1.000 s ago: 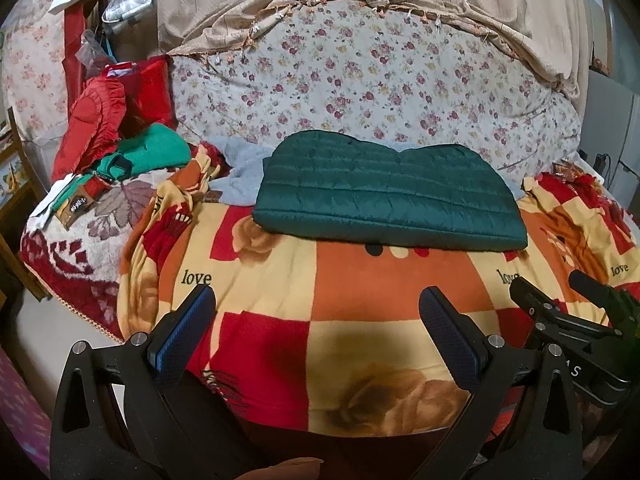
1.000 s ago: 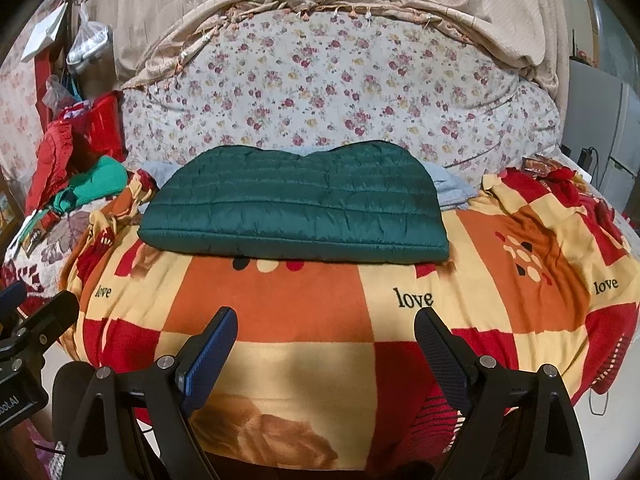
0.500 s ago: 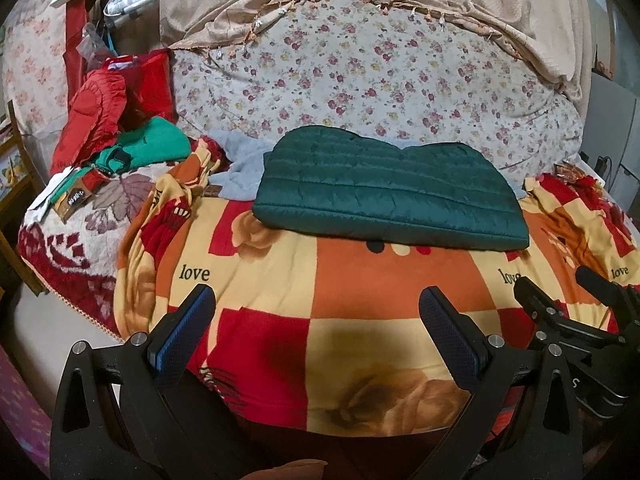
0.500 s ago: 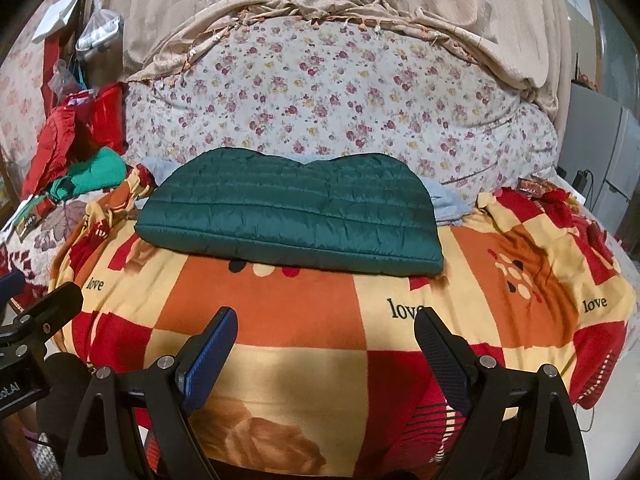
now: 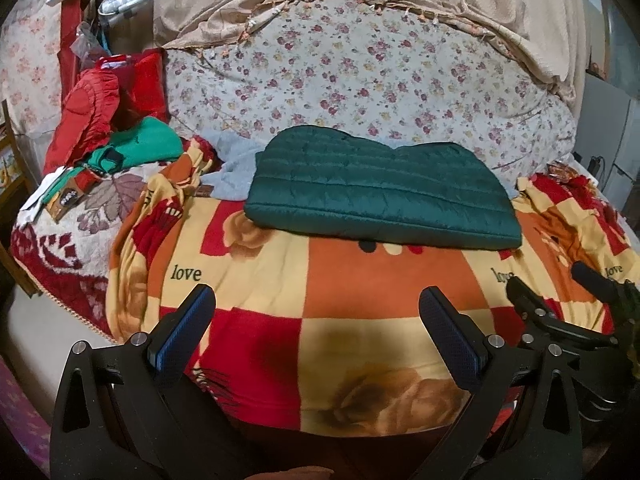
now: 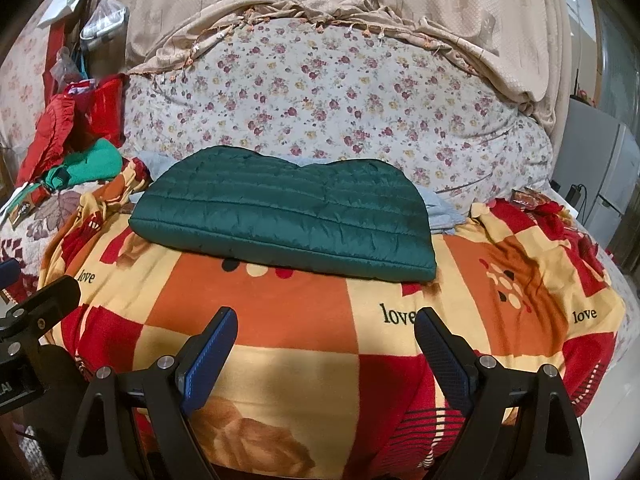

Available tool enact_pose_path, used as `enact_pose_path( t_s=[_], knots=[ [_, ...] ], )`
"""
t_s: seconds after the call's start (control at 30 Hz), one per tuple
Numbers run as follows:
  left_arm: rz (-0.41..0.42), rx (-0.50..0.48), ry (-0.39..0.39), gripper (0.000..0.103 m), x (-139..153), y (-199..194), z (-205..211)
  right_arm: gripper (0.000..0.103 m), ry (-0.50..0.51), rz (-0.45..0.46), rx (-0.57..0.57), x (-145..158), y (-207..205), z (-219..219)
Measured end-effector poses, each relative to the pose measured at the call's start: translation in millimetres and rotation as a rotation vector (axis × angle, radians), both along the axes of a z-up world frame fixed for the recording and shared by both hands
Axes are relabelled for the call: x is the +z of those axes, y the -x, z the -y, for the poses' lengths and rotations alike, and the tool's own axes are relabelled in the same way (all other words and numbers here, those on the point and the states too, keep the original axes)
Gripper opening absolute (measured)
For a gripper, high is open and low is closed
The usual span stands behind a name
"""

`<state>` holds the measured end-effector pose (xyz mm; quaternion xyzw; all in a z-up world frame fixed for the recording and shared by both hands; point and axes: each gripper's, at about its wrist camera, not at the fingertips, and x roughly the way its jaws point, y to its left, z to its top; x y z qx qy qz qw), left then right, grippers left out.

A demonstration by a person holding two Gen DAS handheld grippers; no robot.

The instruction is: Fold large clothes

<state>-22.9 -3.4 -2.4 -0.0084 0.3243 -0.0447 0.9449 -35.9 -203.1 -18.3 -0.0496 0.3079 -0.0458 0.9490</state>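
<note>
Fold complete: green quilted jacket [image 5: 380, 196] lies at 12 o'clock on the blanket [image 5: 384, 276]. My left gripper [image 5: 316, 312] and right gripper [image 6: 324, 332] gape empty; next, fetch another garment.

Pale blue cloth [image 5: 234, 168] mostly hidden behind green jacket [image 5: 376, 196]

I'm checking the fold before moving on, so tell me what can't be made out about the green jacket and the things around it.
- Green quilted jacket: sleeves, zipper and underside are hidden by its own folded top layer in both views.
- Light blue garment: mostly covered by the jacket, so its type is unclear.
- Red and green clothes pile: bunched up and distorted at the left edge in both views.
- Label on the small packet: too small to read.
</note>
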Motion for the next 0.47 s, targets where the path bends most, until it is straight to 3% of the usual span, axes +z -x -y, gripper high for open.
enact_pose_path(
  t_s=[0.2, 0.47],
  knots=[
    [0.023, -0.009, 0.008, 0.102, 2.0, 2.4, 0.8, 0.088, -0.005, -0.007, 0.0, -1.5, -0.5, -1.1],
    [0.028, 0.019, -0.044, 0.102, -0.5, 3.1, 4.3, 0.088, -0.042, -0.037, 0.001, -8.7, -5.2, 1.7]
  ],
)
